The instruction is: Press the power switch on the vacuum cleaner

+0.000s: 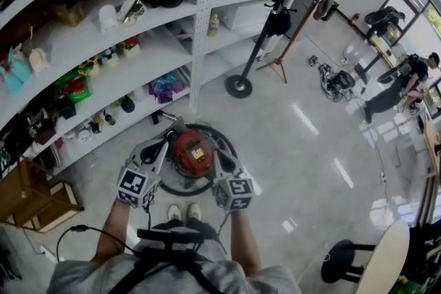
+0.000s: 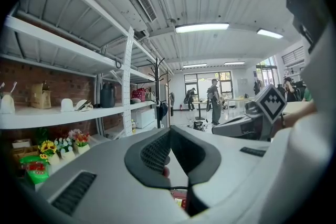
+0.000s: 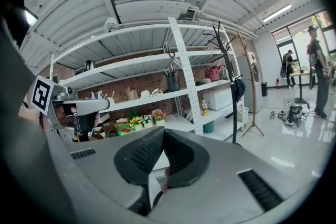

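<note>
— Where's the vacuum cleaner (image 1: 195,150)?
— On the floor (image 1: 303,148), right in front of my shoes (image 1: 175,211). Red body, black ring around it.
— And what do you hold?
— Left hand-held gripper (image 1: 167,142) is over its left side, right hand-held gripper (image 1: 213,150) over its right. Both have jaws together, nothing btw. them. If the tips touch the vacuum, I cannot tell.
— Farther?
— White shelves (image 1: 83,45) w/ small items, then a black coat stand (image 1: 255,51).

The vacuum cleaner (image 1: 193,153) sits on the floor (image 1: 303,148), shelves (image 1: 103,51) behind, coat stand (image 1: 238,87) right.
</note>
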